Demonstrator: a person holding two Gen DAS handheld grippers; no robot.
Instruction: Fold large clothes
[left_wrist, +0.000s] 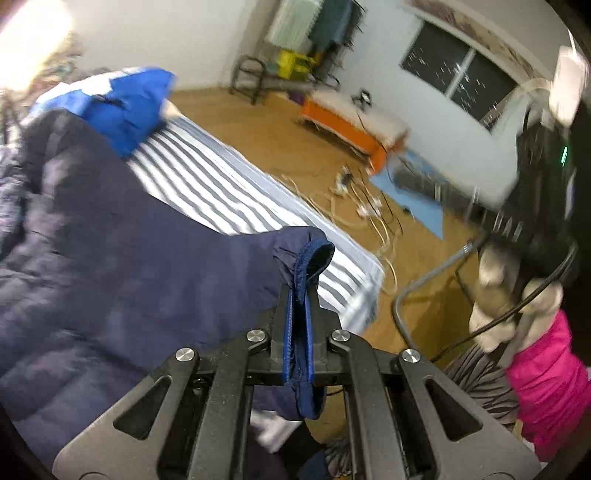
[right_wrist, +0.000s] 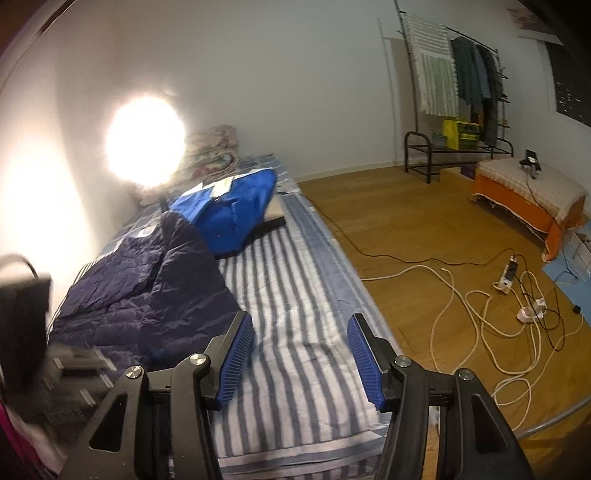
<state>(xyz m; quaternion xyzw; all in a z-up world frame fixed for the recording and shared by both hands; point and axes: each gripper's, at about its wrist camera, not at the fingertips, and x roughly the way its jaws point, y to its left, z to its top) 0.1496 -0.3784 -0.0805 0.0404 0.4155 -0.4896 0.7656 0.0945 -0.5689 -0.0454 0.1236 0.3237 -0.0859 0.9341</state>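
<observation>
A large navy quilted jacket (right_wrist: 147, 288) lies along the left side of the striped bed (right_wrist: 295, 314); it fills the left of the left wrist view (left_wrist: 110, 258). My left gripper (left_wrist: 301, 295) is shut on the jacket's ribbed sleeve cuff (left_wrist: 312, 266) and holds the sleeve up above the bed. My right gripper (right_wrist: 301, 354) is open and empty over the striped sheet, just right of the jacket's edge. A bright blue garment (right_wrist: 229, 210) lies further up the bed, beyond the navy jacket.
A bright lamp (right_wrist: 146, 142) glares at the head of the bed beside folded quilts (right_wrist: 214, 151). Cables and power strips (right_wrist: 513, 280) lie on the wooden floor. An orange bench (right_wrist: 532, 195) and a clothes rack (right_wrist: 461, 92) stand by the far wall.
</observation>
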